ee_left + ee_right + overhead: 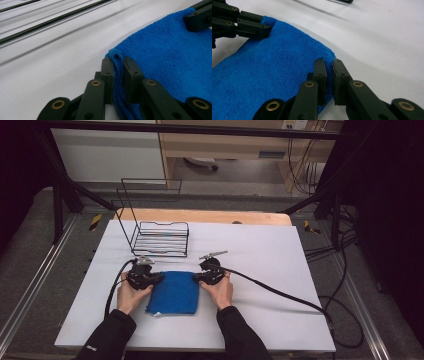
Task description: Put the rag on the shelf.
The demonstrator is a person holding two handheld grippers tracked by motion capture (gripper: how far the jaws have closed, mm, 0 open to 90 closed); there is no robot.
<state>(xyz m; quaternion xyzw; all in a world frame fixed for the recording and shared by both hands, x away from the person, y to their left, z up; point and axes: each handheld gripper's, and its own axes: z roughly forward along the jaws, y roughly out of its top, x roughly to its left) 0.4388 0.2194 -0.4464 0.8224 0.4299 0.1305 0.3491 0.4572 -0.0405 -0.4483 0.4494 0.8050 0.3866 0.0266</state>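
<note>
White tabletop [260, 270] carried a black wire rack [159, 232] at its far left and, nearer the person, a folded blue terry cloth [175, 292] lying flat. Left tongs [117, 65] were closed on the cloth's far left corner; right tongs [329, 65] were pinched on its far right corner, both hands low at the tabletop.

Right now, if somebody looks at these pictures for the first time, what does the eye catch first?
The bright blue towel lies folded on the white table, near its front edge. The left hand-held gripper and the right hand-held gripper each pinch one of its far corners. Behind them a black wire rack stands on the table.
</note>
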